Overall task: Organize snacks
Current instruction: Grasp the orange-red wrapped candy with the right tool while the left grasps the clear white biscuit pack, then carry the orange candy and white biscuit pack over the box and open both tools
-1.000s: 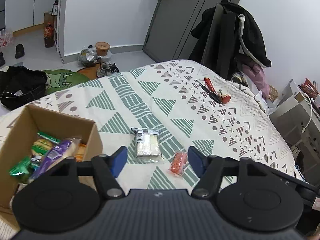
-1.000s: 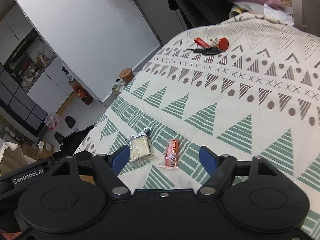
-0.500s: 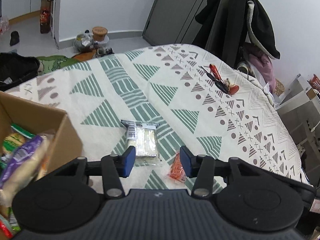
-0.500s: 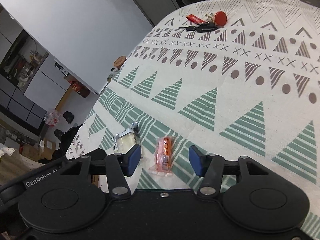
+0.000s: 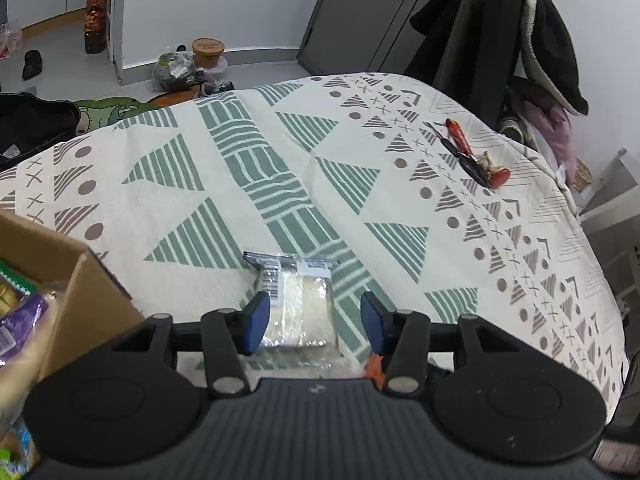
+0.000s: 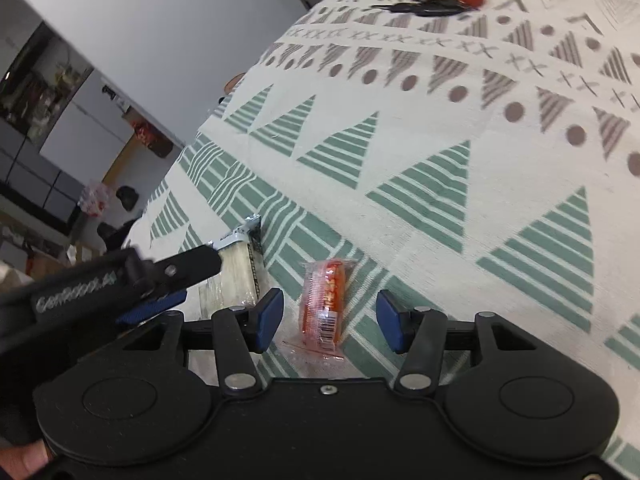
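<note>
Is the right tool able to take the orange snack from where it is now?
Probably yes. The orange snack lies flat between the right tool's open fingers, with nothing on top. The left tool works beside it, on the pale packet.

Two wrist fisheyes, angled down, close over tablecloth [image 5: 280,184] — sharing both snack packets

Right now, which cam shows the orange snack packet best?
Right wrist: the orange snack packet lies whole on the cloth between the open right tongs. Left wrist shows only an orange sliver behind a finger.
</note>
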Demonstrator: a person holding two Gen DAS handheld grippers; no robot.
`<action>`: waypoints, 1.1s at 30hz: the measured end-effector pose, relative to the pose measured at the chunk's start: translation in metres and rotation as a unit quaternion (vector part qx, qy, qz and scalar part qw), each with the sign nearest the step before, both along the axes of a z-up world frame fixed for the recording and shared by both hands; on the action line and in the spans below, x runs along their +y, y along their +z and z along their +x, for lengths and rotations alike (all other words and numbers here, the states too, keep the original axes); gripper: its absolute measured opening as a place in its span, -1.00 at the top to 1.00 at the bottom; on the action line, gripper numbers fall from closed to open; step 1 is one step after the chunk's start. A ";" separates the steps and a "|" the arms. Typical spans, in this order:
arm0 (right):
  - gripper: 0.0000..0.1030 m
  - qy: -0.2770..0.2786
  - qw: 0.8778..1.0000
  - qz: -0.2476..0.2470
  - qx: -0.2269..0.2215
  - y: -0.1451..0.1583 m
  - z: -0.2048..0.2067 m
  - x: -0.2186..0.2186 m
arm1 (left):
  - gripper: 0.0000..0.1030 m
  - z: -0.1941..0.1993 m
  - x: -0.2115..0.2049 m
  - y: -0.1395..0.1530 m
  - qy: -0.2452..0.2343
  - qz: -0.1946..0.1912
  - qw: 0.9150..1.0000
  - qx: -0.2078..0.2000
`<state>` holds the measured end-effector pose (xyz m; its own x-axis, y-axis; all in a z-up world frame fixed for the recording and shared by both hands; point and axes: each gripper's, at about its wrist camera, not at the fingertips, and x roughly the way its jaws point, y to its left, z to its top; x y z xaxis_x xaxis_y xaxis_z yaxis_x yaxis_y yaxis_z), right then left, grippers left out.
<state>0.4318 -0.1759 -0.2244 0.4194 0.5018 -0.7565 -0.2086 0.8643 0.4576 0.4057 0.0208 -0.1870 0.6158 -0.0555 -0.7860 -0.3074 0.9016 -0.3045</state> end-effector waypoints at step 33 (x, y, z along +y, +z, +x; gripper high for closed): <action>0.66 -0.014 0.999 -0.016 -0.025 0.020 -0.026 -0.008 | 0.14 -0.015 -0.016 -0.011 -0.023 0.028 0.998 0.050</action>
